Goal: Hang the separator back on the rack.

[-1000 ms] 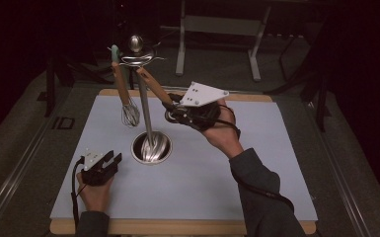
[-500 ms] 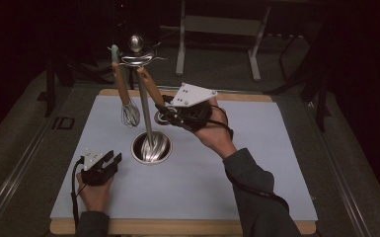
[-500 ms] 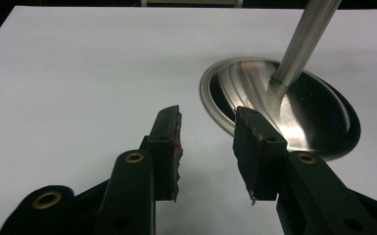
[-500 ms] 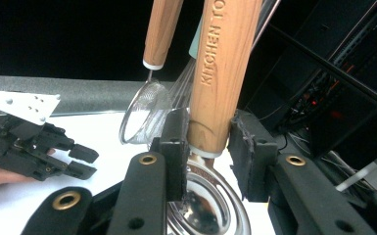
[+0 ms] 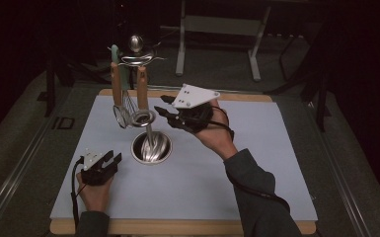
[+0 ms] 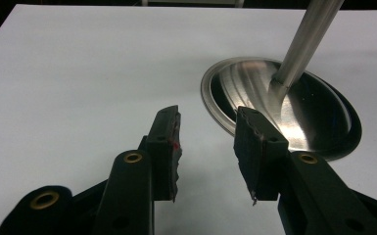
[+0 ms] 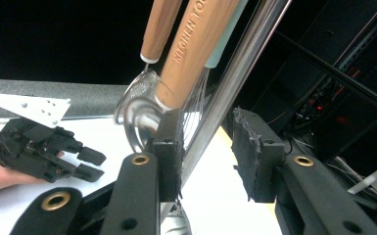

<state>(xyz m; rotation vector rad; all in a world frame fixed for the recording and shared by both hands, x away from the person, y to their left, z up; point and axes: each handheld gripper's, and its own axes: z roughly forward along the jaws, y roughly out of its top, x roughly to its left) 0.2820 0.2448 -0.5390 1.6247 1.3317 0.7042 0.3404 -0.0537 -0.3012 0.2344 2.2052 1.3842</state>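
While both jaws gape | left hand-held gripper (image 5: pixel 109 160) empty | right hand-held gripper (image 5: pixel 164 106) empty | three utensils (image 5: pixel 128 94) hang on one stand (image 5: pixel 150 147)

L tongs (image 5: pixel 109 159): low at near-left of worktop (image 5: pixel 256 197), held in L hand (image 5: pixel 95 190), forearm entering from near edge. Jaws parted, nothing btwn them, pointing far-right; cable loops down by wrist. R tongs (image 5: pixel 161 104): raised above worktop centre, pointing left, grey three-cornered plate on top. R hand (image 5: pixel 216 134) grips from right; forearm in dark sleeve (image 5: pixel 256 197) runs back to near-right. R jaws apart, gap visible btwn pads in right gripper view; nothing clamped.
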